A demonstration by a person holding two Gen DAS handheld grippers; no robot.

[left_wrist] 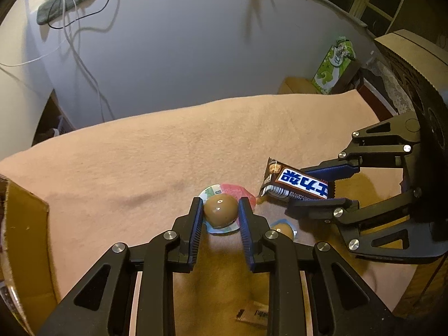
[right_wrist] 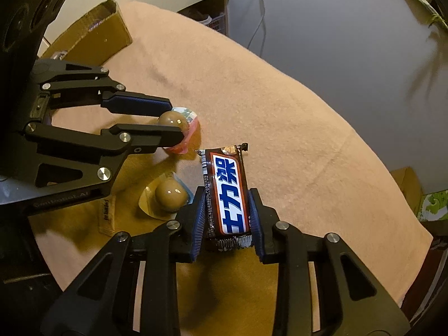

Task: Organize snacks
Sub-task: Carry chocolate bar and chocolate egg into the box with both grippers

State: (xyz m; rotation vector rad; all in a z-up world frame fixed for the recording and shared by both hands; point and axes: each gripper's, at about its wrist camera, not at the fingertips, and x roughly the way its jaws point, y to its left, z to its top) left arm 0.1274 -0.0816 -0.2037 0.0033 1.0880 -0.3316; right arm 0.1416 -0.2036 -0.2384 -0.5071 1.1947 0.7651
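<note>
My left gripper is shut on a packaged brown egg with a red and white wrapper, held over the pink cloth; it also shows in the right wrist view. My right gripper is shut on a brown chocolate bar with a white and blue label, also seen in the left wrist view. A second packaged brown egg lies on the cloth between the grippers. A small brown sachet lies near it.
A cardboard box stands at the table's left end, its wall also in the left wrist view. A green tissue pack sits beyond the table's right end. Cables hang on the wall behind.
</note>
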